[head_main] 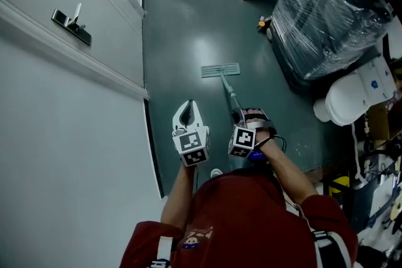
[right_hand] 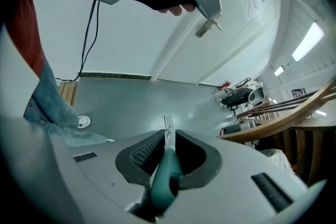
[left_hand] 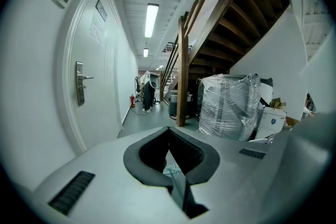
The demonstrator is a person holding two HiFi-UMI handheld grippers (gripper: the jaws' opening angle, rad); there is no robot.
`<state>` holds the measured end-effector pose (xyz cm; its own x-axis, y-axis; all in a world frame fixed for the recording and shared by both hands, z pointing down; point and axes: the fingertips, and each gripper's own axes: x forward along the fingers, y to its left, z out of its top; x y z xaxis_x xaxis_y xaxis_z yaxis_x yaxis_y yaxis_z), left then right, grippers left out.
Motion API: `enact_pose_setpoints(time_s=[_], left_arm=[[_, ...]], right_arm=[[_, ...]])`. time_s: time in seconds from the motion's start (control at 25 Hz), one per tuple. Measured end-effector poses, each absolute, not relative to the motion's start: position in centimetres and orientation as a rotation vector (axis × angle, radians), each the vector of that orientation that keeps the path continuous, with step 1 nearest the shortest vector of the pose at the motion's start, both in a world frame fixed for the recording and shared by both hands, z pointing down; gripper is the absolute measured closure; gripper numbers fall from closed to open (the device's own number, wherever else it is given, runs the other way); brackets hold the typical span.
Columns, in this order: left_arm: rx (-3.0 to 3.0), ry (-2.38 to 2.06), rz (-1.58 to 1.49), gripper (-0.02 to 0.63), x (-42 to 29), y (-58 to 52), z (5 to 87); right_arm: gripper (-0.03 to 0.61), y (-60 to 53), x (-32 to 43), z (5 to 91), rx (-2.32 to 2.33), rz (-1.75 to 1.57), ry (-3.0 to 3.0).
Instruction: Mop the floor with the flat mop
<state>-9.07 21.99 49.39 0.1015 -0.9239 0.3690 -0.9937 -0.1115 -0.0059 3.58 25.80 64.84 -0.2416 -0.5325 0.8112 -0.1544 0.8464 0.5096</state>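
The flat mop's pale head (head_main: pixel 220 70) lies on the dark green floor (head_main: pixel 182 28) ahead of me. Its thin pole (head_main: pixel 227 92) runs back to my right gripper (head_main: pixel 240 116), which is shut on the teal mop handle (right_hand: pixel 165 176). In the right gripper view the pole runs out between the dark pads (right_hand: pixel 140 150) to the mop head (right_hand: pixel 168 123). My left gripper (head_main: pixel 188 102) hangs left of the pole, apart from it. Its jaws meet at the tips (left_hand: pixel 169 128) and hold nothing.
A white door (head_main: pixel 63 103) with a metal handle (head_main: pixel 72 25) fills the left side. A plastic-wrapped stack (head_main: pixel 326 9), a white container (head_main: pixel 355 94) and clutter line the right. A wooden post (left_hand: pixel 182 76) and a staircase stand further down the corridor.
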Motion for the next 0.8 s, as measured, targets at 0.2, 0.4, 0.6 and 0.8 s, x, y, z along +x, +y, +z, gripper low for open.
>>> enact_pose_setpoints(time_s=[0.2,0.4,0.6,0.8], left_arm=[[2.126,-1.936,0.396,0.598,-6.5,17.8,48.1],[2.098,-1.957,0.422,0.598,-4.7,14.5,48.7],[2.075,-1.991,0.407,0.598,-3.5,11.3,48.9],[2.064,-1.985,0.39,0.598,-3.8,7.9,48.9]], right_arm=[[0.508,21.6,4.9,64.2,0.493,-0.394,-1.833],[0.508,17.3,6.8,63.9,0.488,-0.42,-1.827],[0.508,13.6,7.8,64.2,0.478,-0.457,-1.839],[0.508,10.2,7.1,64.2,0.471,-0.471,-1.838]])
